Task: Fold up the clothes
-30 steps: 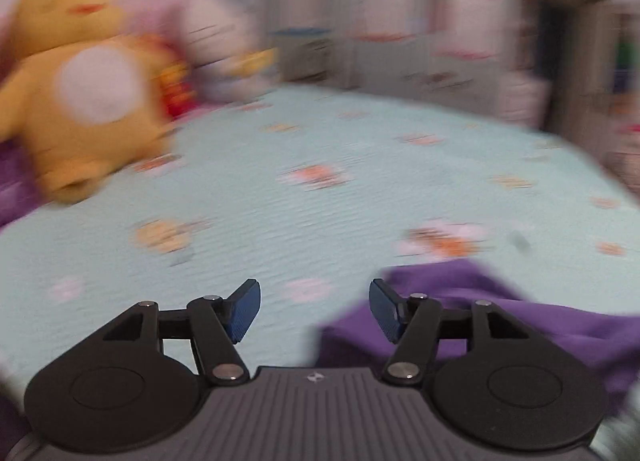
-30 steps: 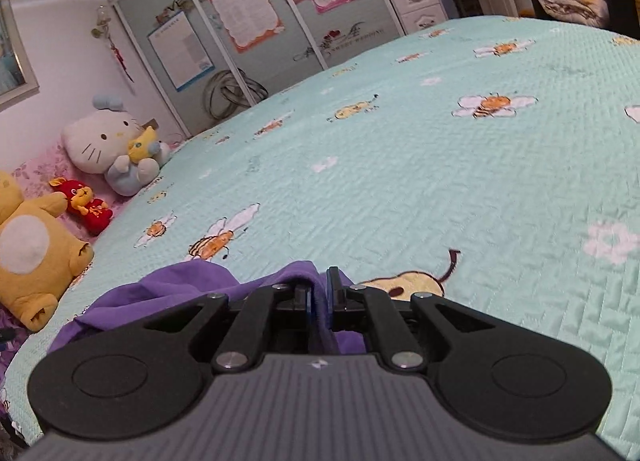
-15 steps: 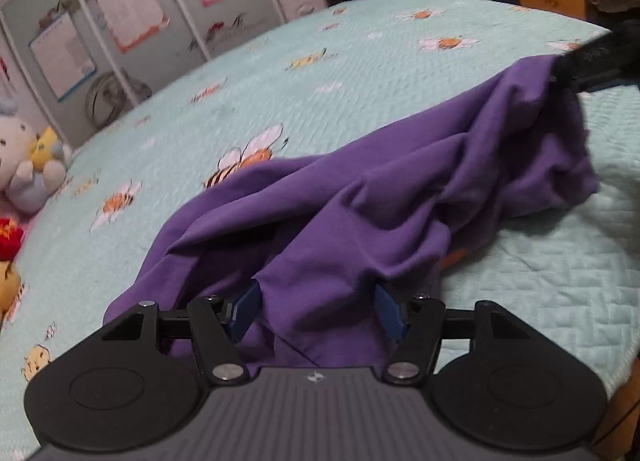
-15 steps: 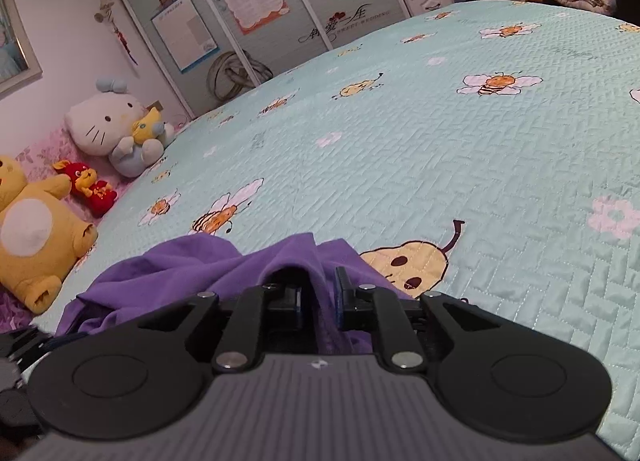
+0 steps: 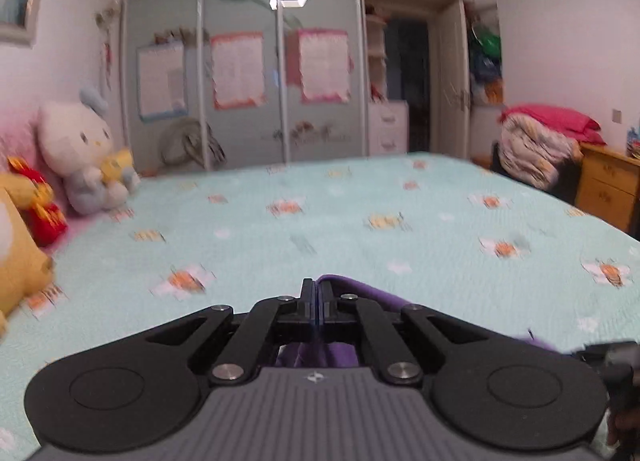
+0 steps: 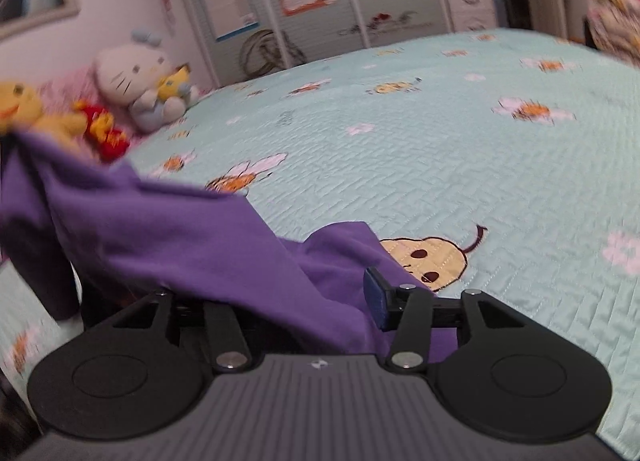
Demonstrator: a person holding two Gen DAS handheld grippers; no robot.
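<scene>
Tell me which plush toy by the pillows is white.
The white cat plush with a blue bow on its head, hugging a small yellow toy. The bear plush beside it is yellow, and the small doll between them is red.

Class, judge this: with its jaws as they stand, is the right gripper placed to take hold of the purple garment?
Probably yes. The right gripper is open, and the purple garment drapes across it between the jaws, with nothing in the way.

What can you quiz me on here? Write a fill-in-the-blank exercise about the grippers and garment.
The left gripper is shut on the ___ garment.
The right gripper is ___, with cloth draped over it.
The white cat plush hugs a small ___ toy.
Missing: purple; open; yellow.
</scene>
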